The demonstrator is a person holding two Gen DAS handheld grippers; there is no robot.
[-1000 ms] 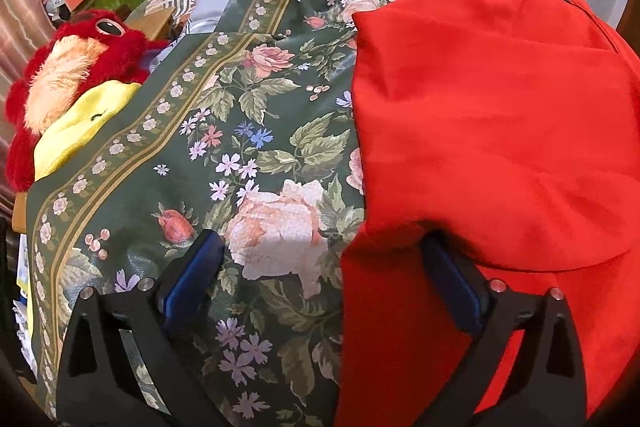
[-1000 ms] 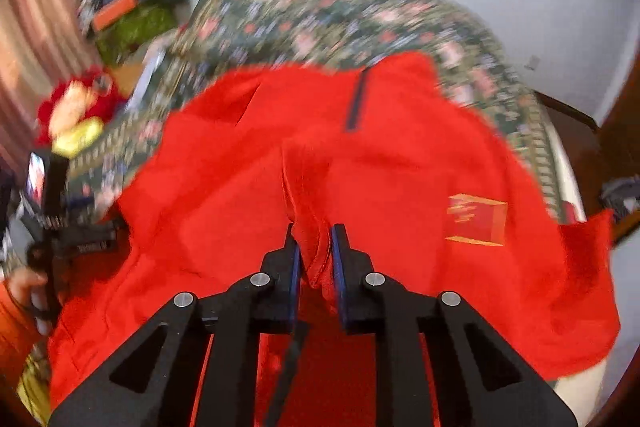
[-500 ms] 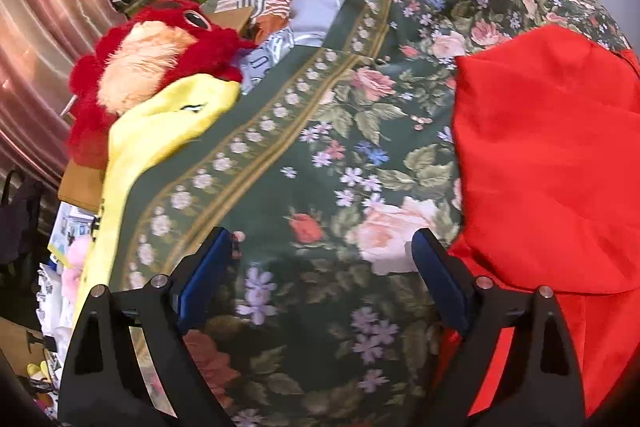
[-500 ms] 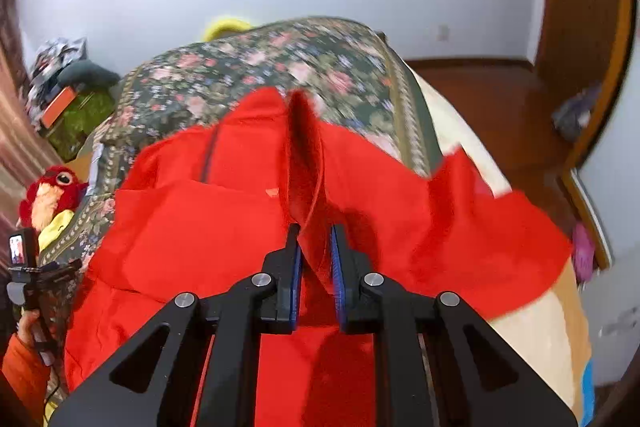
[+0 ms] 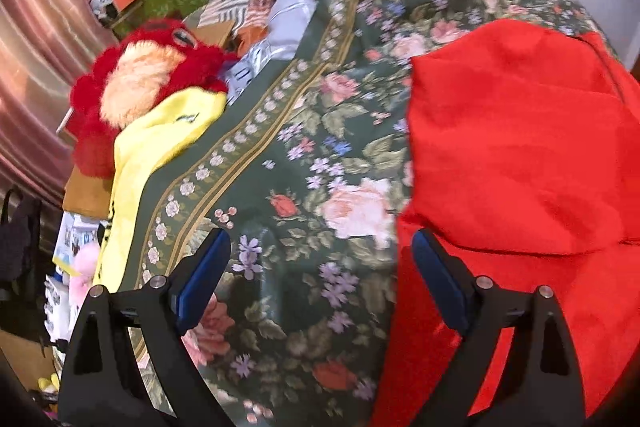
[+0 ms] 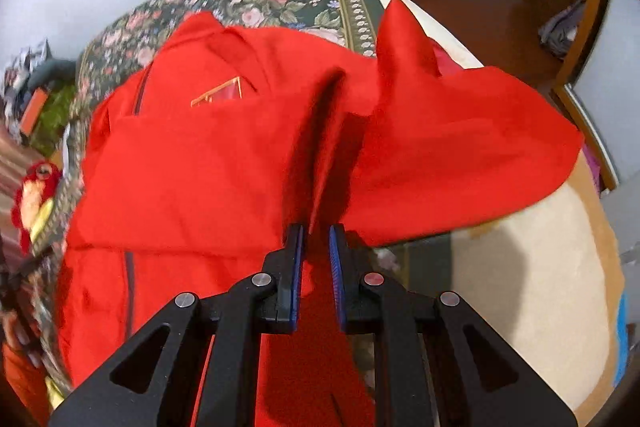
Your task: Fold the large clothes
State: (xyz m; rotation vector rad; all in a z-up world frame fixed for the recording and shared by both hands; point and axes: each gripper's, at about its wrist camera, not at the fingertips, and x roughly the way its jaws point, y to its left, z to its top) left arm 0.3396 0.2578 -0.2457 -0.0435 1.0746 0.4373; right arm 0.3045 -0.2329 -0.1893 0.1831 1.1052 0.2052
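My right gripper [image 6: 317, 267] pinches raised fold of red garment [image 6: 208, 163]; garment spreads away across floral bedspread [image 5: 280, 155]. My left gripper [image 5: 320, 279] wide open, empty, at garment's edge.

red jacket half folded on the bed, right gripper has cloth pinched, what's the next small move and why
Probably carry the pinched fold further across and lay it down on the panel with the gold emblem. The right gripper is shut on the red jacket, while the left gripper hangs open over the floral bedspread, holding nothing.

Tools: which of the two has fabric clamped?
The right tool: its blue pads pinch a fold of the red garment. The left tool stands wide open over the floral bedspread, holding nothing.
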